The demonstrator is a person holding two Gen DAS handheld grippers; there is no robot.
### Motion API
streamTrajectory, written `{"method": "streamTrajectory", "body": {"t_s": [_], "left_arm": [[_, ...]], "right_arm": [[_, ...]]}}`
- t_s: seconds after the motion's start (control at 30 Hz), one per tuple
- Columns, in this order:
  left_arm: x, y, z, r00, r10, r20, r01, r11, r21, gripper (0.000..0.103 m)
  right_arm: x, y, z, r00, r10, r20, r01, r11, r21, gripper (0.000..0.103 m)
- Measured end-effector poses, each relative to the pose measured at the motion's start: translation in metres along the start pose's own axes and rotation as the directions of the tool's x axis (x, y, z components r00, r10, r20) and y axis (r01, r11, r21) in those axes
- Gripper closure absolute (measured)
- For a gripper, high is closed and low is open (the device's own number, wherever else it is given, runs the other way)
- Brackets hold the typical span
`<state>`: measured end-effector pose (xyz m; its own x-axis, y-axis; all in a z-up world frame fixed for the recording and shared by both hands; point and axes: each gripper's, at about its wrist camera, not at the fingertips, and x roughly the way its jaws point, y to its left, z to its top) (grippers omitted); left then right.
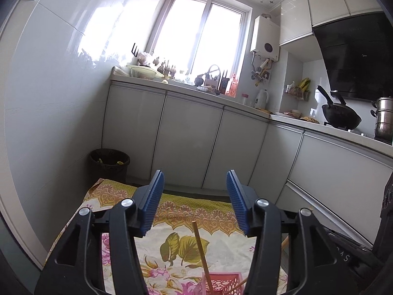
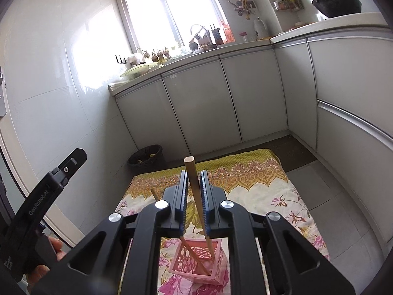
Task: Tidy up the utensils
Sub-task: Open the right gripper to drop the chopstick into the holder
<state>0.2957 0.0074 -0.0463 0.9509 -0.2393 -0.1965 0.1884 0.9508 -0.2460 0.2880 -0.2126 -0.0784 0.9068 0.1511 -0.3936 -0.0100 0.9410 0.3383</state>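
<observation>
A pink openwork basket (image 2: 216, 268) sits on a floral cloth (image 2: 258, 184) on the floor. My right gripper (image 2: 194, 174) is shut on a wooden chopstick (image 2: 194, 182) that stands with its lower tip inside the basket. A second chopstick (image 2: 194, 253) leans in the basket. My left gripper (image 1: 195, 179) is open and empty, held above the cloth; the basket's rim (image 1: 221, 276) and a chopstick (image 1: 200, 245) show below it. The left gripper's body also shows at the left of the right wrist view (image 2: 49, 186).
White cabinets (image 2: 208, 103) run along the back and right. A dark waste bin (image 2: 147, 157) stands in the corner behind the cloth. A wok (image 1: 341, 116) and steel pot (image 1: 383, 118) sit on the counter. Grey floor tiles (image 2: 331, 196) lie right of the cloth.
</observation>
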Motion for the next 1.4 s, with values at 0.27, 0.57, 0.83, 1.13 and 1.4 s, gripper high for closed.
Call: {"method": "streamTrajectory", "body": {"t_s": [0.27, 0.57, 0.83, 1.13, 1.4], "left_arm": [[-0.019, 0.003, 0.002, 1.0, 0.012, 0.018, -0.012, 1.0, 0.002, 0.037], [-0.05, 0.01, 0.009, 0.999, 0.025, 0.033, -0.024, 1.0, -0.006, 0.019], [-0.094, 0.012, 0.011, 0.998, 0.035, 0.049, -0.035, 0.999, 0.004, 0.007], [-0.134, 0.016, 0.005, 1.0, 0.013, -0.01, -0.013, 1.0, 0.017, 0.007], [-0.124, -0.009, -0.014, 0.96, -0.057, -0.273, 0.12, 0.968, 0.22, 0.007]], "right_arm": [[-0.014, 0.008, 0.002, 0.999, -0.022, 0.046, 0.021, 1.0, 0.011, 0.045], [-0.049, 0.019, 0.002, 0.994, -0.029, 0.103, 0.028, 1.0, 0.006, 0.016], [-0.086, 0.025, -0.003, 0.992, -0.046, 0.119, 0.046, 0.999, 0.002, 0.007], [-0.132, 0.02, -0.027, 0.992, -0.093, 0.087, 0.091, 0.996, 0.021, 0.007], [-0.177, -0.016, -0.069, 0.987, -0.158, -0.04, 0.161, 0.981, 0.109, 0.007]]}}
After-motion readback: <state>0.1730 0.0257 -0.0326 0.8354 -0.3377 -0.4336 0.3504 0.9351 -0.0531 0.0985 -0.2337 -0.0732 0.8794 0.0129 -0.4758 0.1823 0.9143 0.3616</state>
